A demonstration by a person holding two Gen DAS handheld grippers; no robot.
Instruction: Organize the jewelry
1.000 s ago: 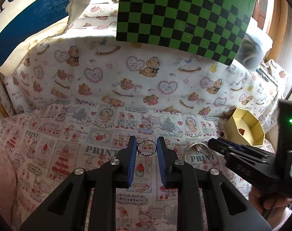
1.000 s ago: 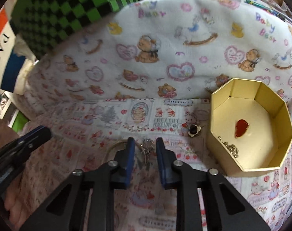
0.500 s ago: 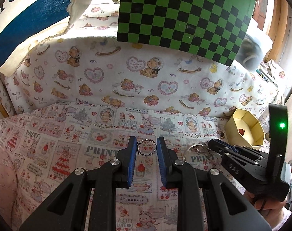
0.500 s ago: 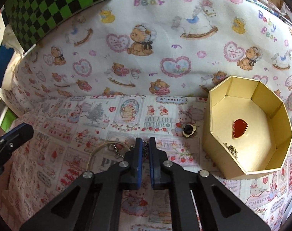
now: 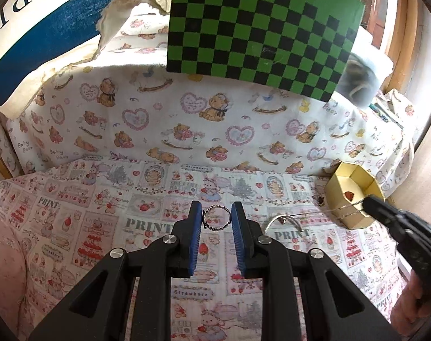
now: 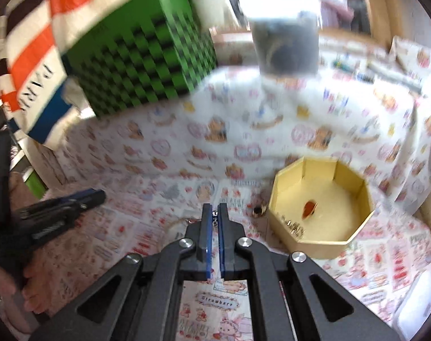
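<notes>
A thin silver chain (image 5: 314, 213), drawn taut at right of the left wrist view, runs from the printed cloth (image 5: 107, 199) to the right gripper (image 6: 214, 213), whose jaws are clenched on it. A beaded ring (image 5: 216, 218) sits grasped between the left gripper (image 5: 216, 216) pads at frame centre. The gold octagonal box (image 6: 278, 199), lower right, contains a red heart (image 6: 310, 208).

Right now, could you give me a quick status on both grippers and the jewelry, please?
Left gripper shut on beaded ring. Right gripper shut on thin chain, beside gold box. Bangle lies on the cloth; path unobstructed.
</notes>
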